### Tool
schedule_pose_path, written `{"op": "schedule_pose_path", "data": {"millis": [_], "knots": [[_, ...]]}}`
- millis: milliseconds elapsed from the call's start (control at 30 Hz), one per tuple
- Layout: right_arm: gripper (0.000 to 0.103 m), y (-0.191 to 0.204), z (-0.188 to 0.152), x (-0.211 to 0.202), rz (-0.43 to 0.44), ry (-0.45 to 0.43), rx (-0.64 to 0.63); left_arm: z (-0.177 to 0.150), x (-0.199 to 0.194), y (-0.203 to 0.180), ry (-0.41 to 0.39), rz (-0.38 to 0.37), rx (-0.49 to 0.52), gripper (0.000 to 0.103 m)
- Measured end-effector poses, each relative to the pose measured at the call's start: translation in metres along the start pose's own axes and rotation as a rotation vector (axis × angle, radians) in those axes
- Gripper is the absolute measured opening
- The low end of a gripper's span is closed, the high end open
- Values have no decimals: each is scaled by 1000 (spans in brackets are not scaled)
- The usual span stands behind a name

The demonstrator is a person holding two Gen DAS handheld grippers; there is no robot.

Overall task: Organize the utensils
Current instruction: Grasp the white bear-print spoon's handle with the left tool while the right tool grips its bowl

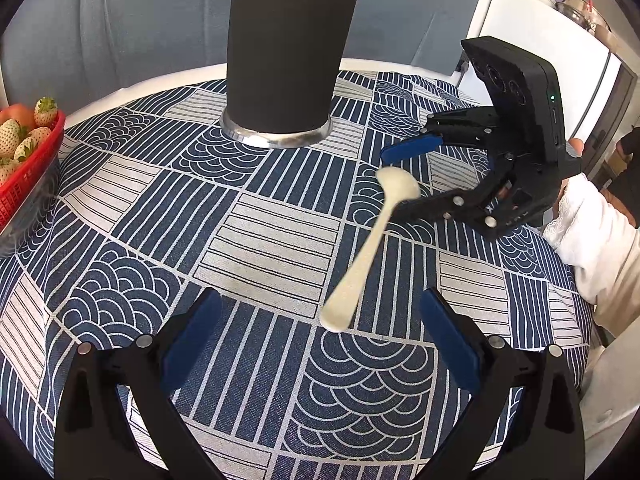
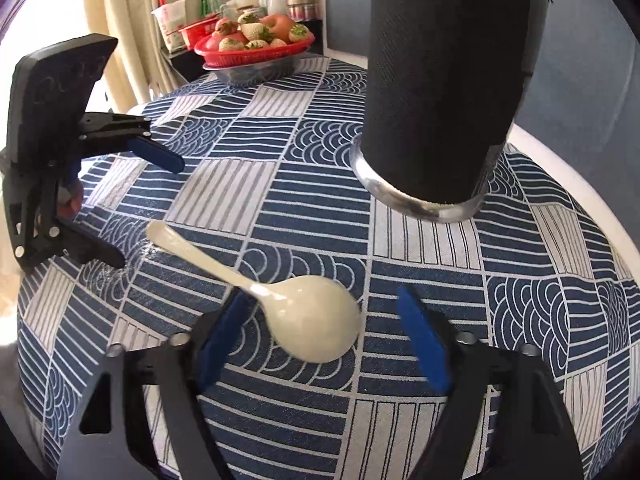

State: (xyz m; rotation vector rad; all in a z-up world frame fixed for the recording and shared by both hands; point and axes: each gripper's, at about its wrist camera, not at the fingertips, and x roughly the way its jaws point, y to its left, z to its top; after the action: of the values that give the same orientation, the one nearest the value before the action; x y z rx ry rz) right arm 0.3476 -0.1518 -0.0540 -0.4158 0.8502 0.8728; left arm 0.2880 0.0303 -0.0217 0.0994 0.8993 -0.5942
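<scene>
The right gripper (image 2: 324,340) hangs spread around the bowl of a cream ceramic spoon (image 2: 280,304) lying before the black holder (image 2: 448,92). The left gripper (image 1: 320,344) gapes empty near its handle. Nothing looks stowed yet; gripping and dropping it in remain.

left hand-held gripper (image 1: 320,320): jaws spread | right hand-held gripper (image 2: 324,328): jaws spread

Black-framed tongs (image 1: 320,344) with blue pads (image 1: 450,340), silver screws, and a white, seemingly lace-cuffed sleeve (image 1: 588,236).
</scene>
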Motion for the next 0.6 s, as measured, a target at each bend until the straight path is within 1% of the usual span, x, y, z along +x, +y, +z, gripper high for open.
{"op": "schedule_pose_path", "data": {"millis": [33, 100, 233, 400, 467, 533, 567, 600], "knots": [[42, 1, 0, -1, 11, 1, -2, 0, 0, 0, 0, 0, 5, 97], [40, 3, 0, -1, 6, 1, -12, -1, -2, -2, -3, 3, 17, 97], [39, 8, -1, -2, 17, 4, -17, -3, -5, -1, -9, 14, 25, 97], [39, 9, -2, -4, 30, -2, 9, -3, -7, -6, -28, 100, 79, 97], [39, 8, -2, -5, 39, -4, 34, -1, -7, -6, -18, 95, 79, 94], [39, 7, 1, -3, 14, 7, 61, 1, -4, -2, 2, 83, 49, 83], [39, 6, 4, -1, -3, 14, 84, 2, -3, -1, 1, 84, 39, 82], [39, 5, 6, 1, 3, 18, 104, 2, -3, -1, -7, 90, 38, 82]]}}
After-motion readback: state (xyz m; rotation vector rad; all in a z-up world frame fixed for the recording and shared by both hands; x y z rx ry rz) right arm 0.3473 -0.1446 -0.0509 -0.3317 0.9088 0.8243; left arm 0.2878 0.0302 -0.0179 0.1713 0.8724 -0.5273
